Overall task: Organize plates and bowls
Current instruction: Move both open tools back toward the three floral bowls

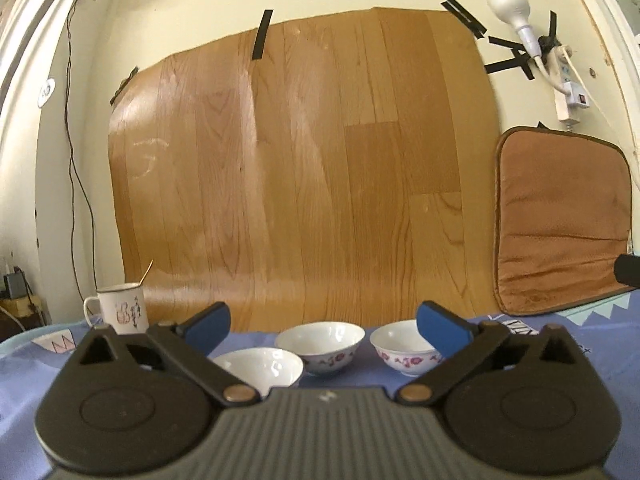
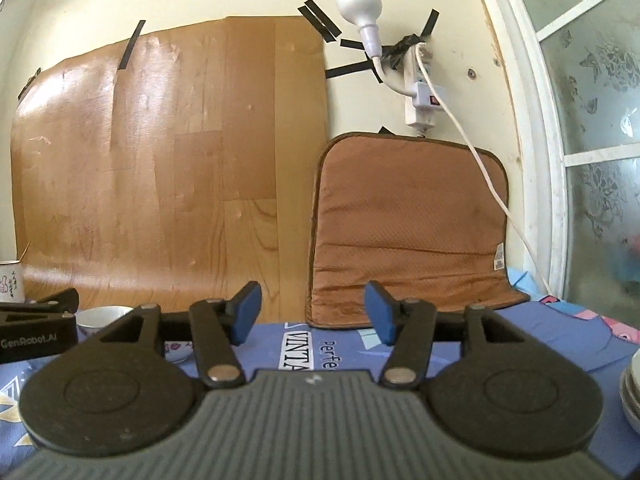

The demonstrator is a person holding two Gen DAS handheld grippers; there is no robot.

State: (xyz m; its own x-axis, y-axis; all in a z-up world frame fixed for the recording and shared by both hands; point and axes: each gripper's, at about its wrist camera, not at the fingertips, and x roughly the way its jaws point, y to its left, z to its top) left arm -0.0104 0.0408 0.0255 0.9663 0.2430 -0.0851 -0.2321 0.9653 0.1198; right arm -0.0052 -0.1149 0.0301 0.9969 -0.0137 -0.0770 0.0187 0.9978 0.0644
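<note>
Three white bowls stand on the blue cloth in the left wrist view: a plain one (image 1: 260,366) nearest, a flowered one (image 1: 320,346) behind it, and another flowered one (image 1: 402,350) to the right. My left gripper (image 1: 324,330) is open and empty, just in front of them. My right gripper (image 2: 312,314) is open and empty above the cloth. One bowl (image 2: 102,318) shows at its left, beside the left gripper's body (image 2: 38,330). A stack of plates (image 2: 632,396) sits at the right edge.
A white mug (image 1: 120,310) with a stick in it stands at the back left. A brown cushion (image 2: 404,232) leans on the wall behind the table. A wood-pattern sheet (image 1: 288,168) is taped to the wall. A power strip with a cord (image 2: 420,92) hangs above.
</note>
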